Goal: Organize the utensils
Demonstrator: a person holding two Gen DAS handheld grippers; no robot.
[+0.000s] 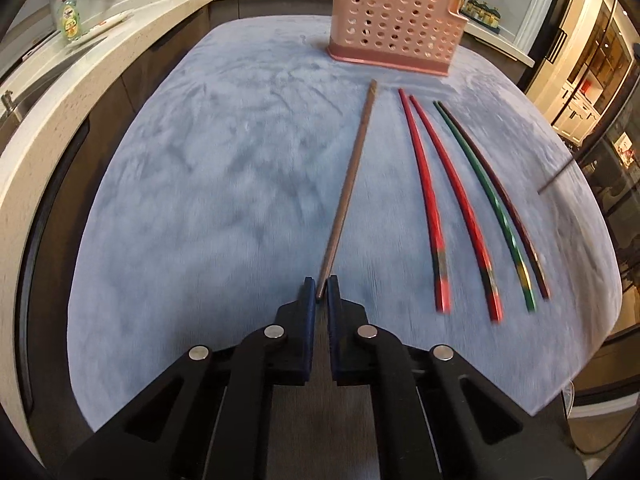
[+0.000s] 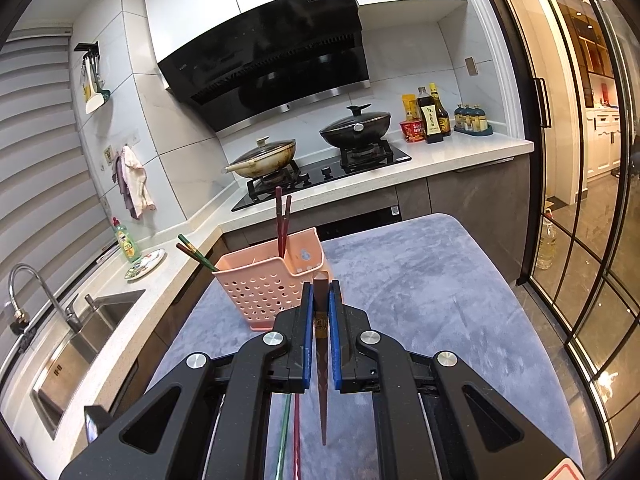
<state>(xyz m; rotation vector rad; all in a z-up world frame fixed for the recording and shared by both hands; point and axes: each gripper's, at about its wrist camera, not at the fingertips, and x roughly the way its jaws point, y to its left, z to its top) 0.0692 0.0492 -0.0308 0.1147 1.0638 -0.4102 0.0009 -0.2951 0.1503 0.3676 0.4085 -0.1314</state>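
In the left wrist view my left gripper (image 1: 321, 289) is shut on the near end of a brown chopstick (image 1: 352, 180) that lies on the blue cloth (image 1: 220, 184), pointing toward the pink perforated basket (image 1: 394, 26). Two red chopsticks (image 1: 428, 196), a green one (image 1: 486, 200) and a dark maroon one (image 1: 506, 200) lie to its right. In the right wrist view my right gripper (image 2: 321, 292) is shut on a dark brown chopstick (image 2: 321, 360), held above the cloth near the basket (image 2: 268, 280). The basket holds two maroon chopsticks (image 2: 281, 224) and a green and a dark one (image 2: 196, 256).
A kitchen counter (image 2: 440, 156) with a stove, two pans (image 2: 356, 124) and sauce bottles runs behind the table. A sink (image 2: 80, 340) with a tap, a dish-soap bottle (image 2: 126, 240) and a plate are at the left. Glass doors (image 2: 580, 200) stand at the right.
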